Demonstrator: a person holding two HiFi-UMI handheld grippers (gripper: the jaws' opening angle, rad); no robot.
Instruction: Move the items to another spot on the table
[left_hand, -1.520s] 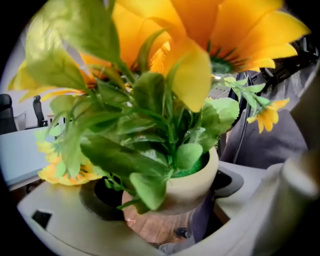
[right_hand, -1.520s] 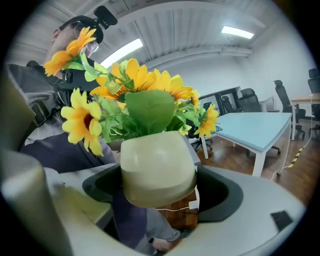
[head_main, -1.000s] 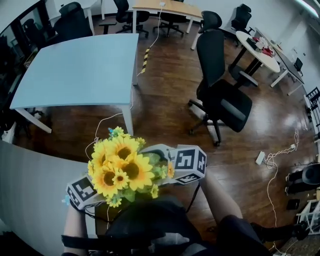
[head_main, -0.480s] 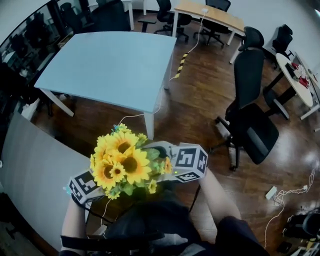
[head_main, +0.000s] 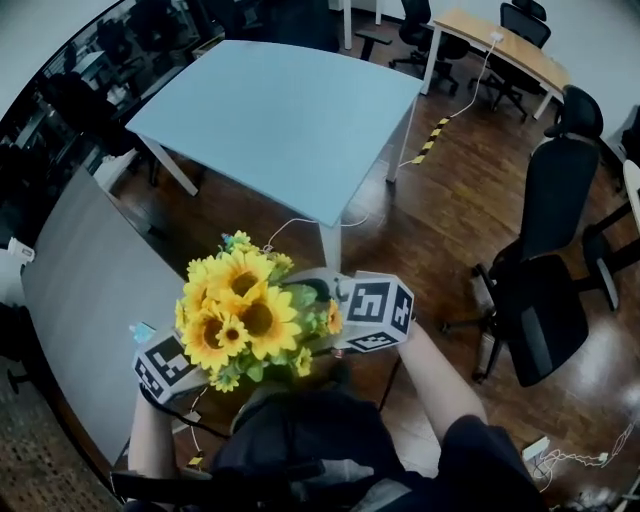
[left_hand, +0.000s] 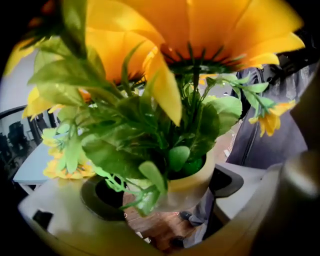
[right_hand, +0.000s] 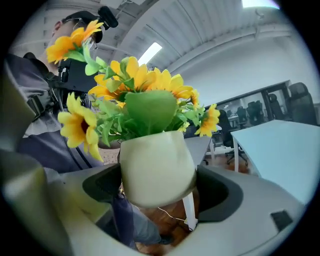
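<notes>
A cream pot (right_hand: 157, 169) of yellow artificial sunflowers (head_main: 243, 318) is held in the air close to the person's body, over the wood floor. My right gripper (right_hand: 158, 192) is shut on the pot, with its dark pads pressed against both sides. My left gripper (left_hand: 162, 202) holds the same pot (left_hand: 189, 189) from the other side, its jaws against the pot's walls under the leaves. In the head view the flowers hide the pot and both sets of jaws. Only the left marker cube (head_main: 164, 366) and the right marker cube (head_main: 379, 311) show.
A light blue table (head_main: 290, 110) stands ahead, and a grey table (head_main: 85, 310) lies at the left beside the person. Black office chairs (head_main: 545, 290) stand at the right, a wooden desk (head_main: 505, 45) is at the far right, and a white cable (head_main: 300, 225) trails on the floor.
The head view has swung left: the blue table has moved right and nearer, and the grey table fills more of the left. Both grippers keep the same hold on the pot.
</notes>
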